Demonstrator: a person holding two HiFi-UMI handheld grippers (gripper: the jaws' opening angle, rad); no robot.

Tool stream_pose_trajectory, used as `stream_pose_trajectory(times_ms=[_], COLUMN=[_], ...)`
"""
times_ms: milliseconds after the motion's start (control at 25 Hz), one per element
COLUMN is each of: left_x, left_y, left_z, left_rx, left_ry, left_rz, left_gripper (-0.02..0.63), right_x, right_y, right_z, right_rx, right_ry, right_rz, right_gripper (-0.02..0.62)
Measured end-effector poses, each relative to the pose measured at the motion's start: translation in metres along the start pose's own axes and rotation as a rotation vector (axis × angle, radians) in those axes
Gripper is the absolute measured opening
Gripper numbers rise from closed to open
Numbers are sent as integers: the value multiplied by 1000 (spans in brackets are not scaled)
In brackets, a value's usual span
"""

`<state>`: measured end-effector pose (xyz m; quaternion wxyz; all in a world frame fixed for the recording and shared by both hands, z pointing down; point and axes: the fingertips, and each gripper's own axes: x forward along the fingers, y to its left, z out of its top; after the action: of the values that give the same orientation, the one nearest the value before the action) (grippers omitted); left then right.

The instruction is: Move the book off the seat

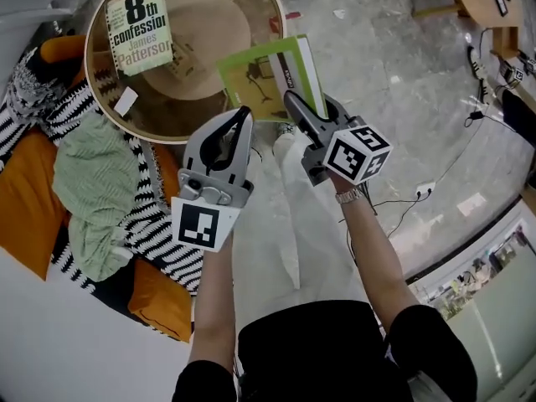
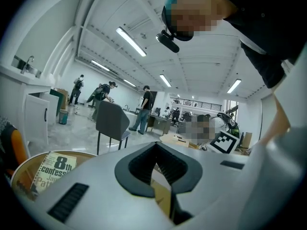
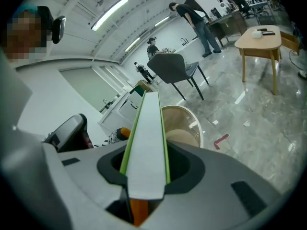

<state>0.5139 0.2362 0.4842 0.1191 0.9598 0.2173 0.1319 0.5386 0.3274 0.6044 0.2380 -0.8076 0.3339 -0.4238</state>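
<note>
Where right gripper (image 1: 311,107) clamps spine and left gripper (image 1: 243,115) pinches near corner, green book (image 1: 268,74) hangs in air over round table (image 1: 276,7) rim, apart from orange seat (image 1: 25,199). Striped, green clothes (image 1: 100,182) heaped on seat at left. Paperback (image 1: 138,28) lies on tabletop beyond. Grey chair (image 2: 112,121) far back.

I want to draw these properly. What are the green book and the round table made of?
The green book looks like paper with a smooth, thin card cover: it is flat, printed, and shows a white edge. The round table seems to have a clear glass top, since its base shows through, with a pale rim, maybe wood.
</note>
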Motion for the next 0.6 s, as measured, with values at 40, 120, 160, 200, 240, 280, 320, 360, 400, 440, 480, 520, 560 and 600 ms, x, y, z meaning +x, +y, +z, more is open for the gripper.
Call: stream_pose_trajectory(times_ms=[40, 120, 160, 200, 240, 280, 320, 360, 400, 440, 480, 520, 560, 600], left_x=[0, 1, 2, 2, 3, 3, 4, 4, 4, 4, 4, 4, 5, 5], left_y=[3, 7, 9, 11, 14, 16, 19, 22, 24, 26, 29, 31, 34, 38], left_z=[-7, -20, -26, -33, -39, -45, -51, -55, -59, -62, -65, -69, -73, -77], left_rx=[-1, -3, -3, -2, -1, 1, 2, 3, 4, 8, 14, 21, 27, 30], left_ry=[5, 9, 10, 13, 18, 23, 28, 31, 32, 33, 33, 35, 38, 41], left_rz=[4, 10, 11, 11, 10, 10, 10, 12, 12, 11, 7, 4, 3, 5], left_gripper=[9, 9, 9, 9, 9, 9, 9, 9, 9, 8, 9, 9, 9, 9], right_x=[3, 9, 12, 16, 19, 24, 29, 33, 38, 42, 46, 50, 55, 59], right_y=[-4, -11, -14, -15, -17, -18, -18, -19, -18, -18, -18, -18, -18, -17], right_z=[-3, -9, -12, -14, -17, -20, -23, -26, -30, -32, -35, -37, -39, -41], right_rx=[2, 11, 12, 11, 9, 5, 3, 1, 2, 4, 7, 10, 12, 13], right_ry=[-2, -4, -5, -6, -8, -11, -11, -9, -7, -5, -4, -5, -6, -6], right_rz=[-1, 3, 8, 15, 23, 30, 38, 47, 54, 60, 64, 68, 73, 79], right_gripper=[150, 150, 150, 150, 150, 150, 150, 150, 150, 150, 150, 150, 150, 150])
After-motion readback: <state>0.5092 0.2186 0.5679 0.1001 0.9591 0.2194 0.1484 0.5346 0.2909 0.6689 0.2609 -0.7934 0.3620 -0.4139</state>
